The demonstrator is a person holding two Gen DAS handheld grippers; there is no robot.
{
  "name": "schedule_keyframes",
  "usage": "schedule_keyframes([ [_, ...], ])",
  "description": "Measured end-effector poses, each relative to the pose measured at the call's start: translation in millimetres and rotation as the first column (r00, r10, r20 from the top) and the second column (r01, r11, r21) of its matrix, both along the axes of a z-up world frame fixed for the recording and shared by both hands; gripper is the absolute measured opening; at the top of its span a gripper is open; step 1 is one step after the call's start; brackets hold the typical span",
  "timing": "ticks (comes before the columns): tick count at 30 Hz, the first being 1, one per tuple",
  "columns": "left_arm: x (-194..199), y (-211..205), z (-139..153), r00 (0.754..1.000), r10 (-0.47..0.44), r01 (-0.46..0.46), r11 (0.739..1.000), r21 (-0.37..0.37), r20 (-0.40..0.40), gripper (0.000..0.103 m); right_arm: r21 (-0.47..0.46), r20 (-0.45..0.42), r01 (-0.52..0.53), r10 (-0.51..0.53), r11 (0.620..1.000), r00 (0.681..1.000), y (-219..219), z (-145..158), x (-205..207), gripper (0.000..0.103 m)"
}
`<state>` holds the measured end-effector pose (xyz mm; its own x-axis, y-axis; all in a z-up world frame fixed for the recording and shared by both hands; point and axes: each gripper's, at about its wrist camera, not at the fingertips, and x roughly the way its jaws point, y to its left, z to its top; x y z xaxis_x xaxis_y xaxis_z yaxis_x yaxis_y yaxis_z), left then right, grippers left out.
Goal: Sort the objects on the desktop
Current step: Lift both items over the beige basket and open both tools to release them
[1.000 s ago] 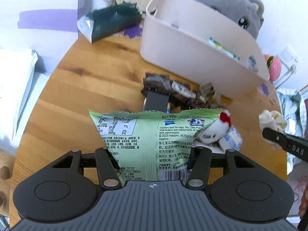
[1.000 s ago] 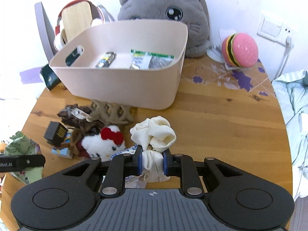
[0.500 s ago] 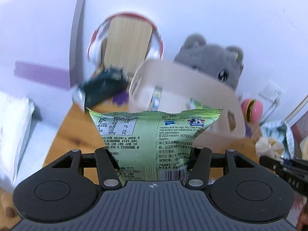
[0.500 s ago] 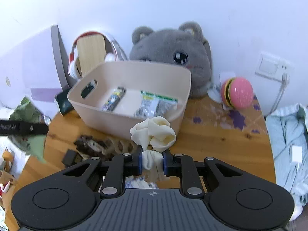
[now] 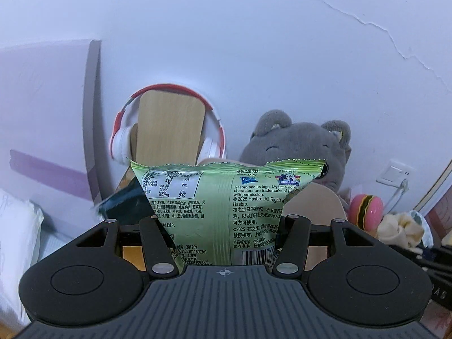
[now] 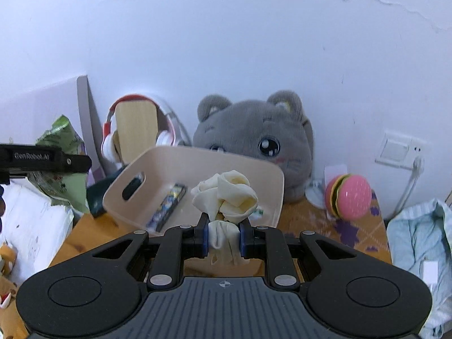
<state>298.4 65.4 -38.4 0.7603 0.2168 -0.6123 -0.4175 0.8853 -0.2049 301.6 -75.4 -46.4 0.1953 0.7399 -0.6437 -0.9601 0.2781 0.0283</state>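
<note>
Left claw (image 5: 223,220) grips green snack bag (image 5: 220,197); right claw (image 6: 224,236) pinches cream cloth (image 6: 226,197).

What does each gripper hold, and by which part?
Left gripper: green snack bag, gripped at its lower end. Right gripper: cream cloth, pinched at its lower bunched part.

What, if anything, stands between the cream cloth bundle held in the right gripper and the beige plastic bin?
Nothing visible does. The right gripper holds the cream cloth bundle just before the beige plastic bin's near rim, and the bin's open top shows only a few flat packets inside.
</note>
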Motion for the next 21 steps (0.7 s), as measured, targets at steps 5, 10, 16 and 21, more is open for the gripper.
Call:
schedule_keyframes([
  [5,29.5,-2.2,-1.3,1.0,-0.005,0.005,0.999,0.046,0.001,0.056,0.019,0.011,0.016,-0.016,1.0,1.0,22.6,5.3,9.4,0.018],
  [10,65.1,-5.9,-14.8,0.999,-0.005,0.008,0.997,0.075,-0.037,0.056,0.011,0.021,0.027,-0.027,1.0,0.999,48.2,-0.3,18.5,0.019],
  [16,95.0,-3.1,-43.3,0.996,-0.016,0.026,0.992,0.121,-0.083,0.056,-0.023,0.015,0.044,-0.044,0.999,0.999,80.8,-20.8,26.8,0.019],
  [21,112.4,2.4,-69.1,0.989,-0.035,0.052,0.992,0.115,-0.145,0.056,-0.082,0.011,0.053,-0.052,0.995,0.999,104.7,-45.7,31.5,0.02],
])
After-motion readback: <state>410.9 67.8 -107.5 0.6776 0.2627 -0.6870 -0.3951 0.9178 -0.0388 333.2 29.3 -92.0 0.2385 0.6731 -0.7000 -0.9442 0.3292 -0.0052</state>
